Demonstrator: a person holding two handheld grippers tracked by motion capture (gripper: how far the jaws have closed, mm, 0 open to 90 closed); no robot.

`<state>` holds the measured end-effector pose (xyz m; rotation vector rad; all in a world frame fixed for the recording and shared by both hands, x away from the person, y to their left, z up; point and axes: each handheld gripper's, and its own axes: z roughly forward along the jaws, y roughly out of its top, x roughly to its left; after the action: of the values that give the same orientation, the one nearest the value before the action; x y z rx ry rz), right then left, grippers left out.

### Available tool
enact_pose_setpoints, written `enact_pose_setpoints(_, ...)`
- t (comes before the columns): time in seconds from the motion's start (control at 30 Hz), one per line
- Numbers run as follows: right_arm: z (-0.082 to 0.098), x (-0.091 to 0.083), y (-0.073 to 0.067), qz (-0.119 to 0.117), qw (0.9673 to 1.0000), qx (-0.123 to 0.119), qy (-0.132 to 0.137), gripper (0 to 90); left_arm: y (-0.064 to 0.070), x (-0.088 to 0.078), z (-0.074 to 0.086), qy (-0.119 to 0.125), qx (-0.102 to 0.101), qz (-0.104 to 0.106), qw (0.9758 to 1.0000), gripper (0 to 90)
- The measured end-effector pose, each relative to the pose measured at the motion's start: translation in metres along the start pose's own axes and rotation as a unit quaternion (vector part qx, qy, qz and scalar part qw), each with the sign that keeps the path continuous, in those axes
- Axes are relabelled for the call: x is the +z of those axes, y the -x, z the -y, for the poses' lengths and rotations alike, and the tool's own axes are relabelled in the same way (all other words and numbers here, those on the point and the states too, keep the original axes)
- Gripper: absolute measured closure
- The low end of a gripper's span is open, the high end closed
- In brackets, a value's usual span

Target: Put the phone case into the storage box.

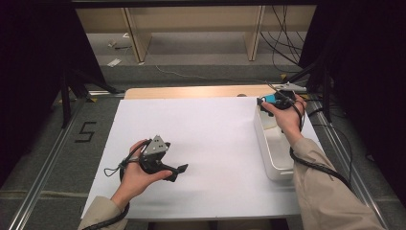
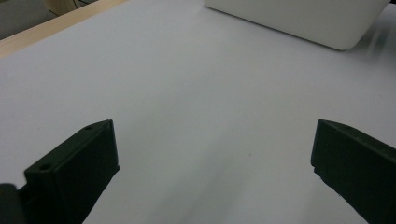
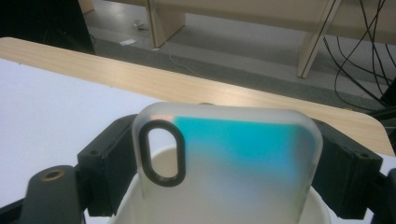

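A frosted, translucent phone case (image 3: pixel 233 168) with a teal patch and a dark-ringed camera cutout stands upright between the jaws of my right gripper (image 3: pixel 226 135), which is shut on its two sides. In the high view the right gripper (image 1: pixel 269 101) holds the case (image 1: pixel 270 98) over the far end of a white bin (image 1: pixel 276 165) at the right of the table. My left gripper (image 1: pixel 178 172) hovers low over the white sheet (image 1: pixel 210 139) at the near left, tilted toward the bin. Its jaws stand wide open with nothing between them (image 2: pixel 215 140).
The white bin (image 2: pixel 299 18) lies lengthwise along the sheet's right edge; its rim (image 3: pixel 125 205) sits just under the case. A bare wooden strip of table (image 1: pixel 191 92) runs behind the sheet. Cables (image 1: pixel 287 43) and wooden legs stand on the floor beyond.
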<state>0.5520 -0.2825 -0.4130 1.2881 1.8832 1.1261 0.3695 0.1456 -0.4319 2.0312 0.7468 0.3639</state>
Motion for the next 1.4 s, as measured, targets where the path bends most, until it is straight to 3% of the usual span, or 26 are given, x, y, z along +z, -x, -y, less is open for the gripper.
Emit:
enact_pose_setpoints(1.13, 0.0018, 0.0082, -0.0018, 0.024, 0.9996, -0.007, 0.011, 14.7, 0.0007, 0.0003, -0.0001, -0.001, 0.001, 0.001, 1.0, 0.4)
enact_pose_setpoints(1.4, 0.0007, 0.0076, -0.0011, 0.025, 0.9995, -0.007, 0.02, 4.0, 0.0006, 0.0003, -0.0001, -0.001, 0.002, 0.001, 1.0, 0.4)
